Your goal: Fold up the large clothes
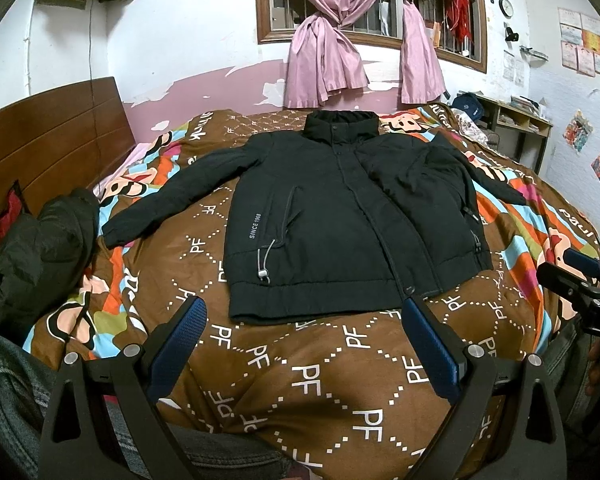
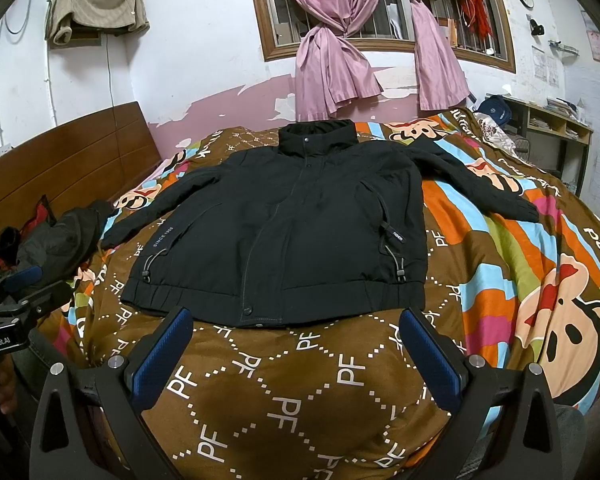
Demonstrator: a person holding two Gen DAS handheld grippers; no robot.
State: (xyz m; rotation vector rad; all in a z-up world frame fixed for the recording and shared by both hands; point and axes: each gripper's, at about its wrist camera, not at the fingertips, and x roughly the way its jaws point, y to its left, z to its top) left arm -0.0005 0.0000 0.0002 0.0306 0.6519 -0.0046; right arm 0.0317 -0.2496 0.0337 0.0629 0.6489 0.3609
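Note:
A black zip jacket [image 1: 324, 216] lies flat and face up on the bed, collar toward the far wall, both sleeves spread out to the sides. It also shows in the right wrist view [image 2: 292, 224]. My left gripper [image 1: 300, 316] is open and empty, its blue-padded fingers hanging just short of the jacket's hem. My right gripper [image 2: 296, 320] is open and empty too, also near the hem. The right gripper shows at the right edge of the left wrist view [image 1: 576, 276].
The bed carries a brown patterned quilt [image 1: 308, 380] with cartoon monkeys. A dark green garment [image 1: 40, 252] is heaped at the left by the wooden headboard [image 1: 52, 140]. Pink curtains [image 1: 324, 60] hang at the window behind. A shelf [image 1: 516, 120] stands at the far right.

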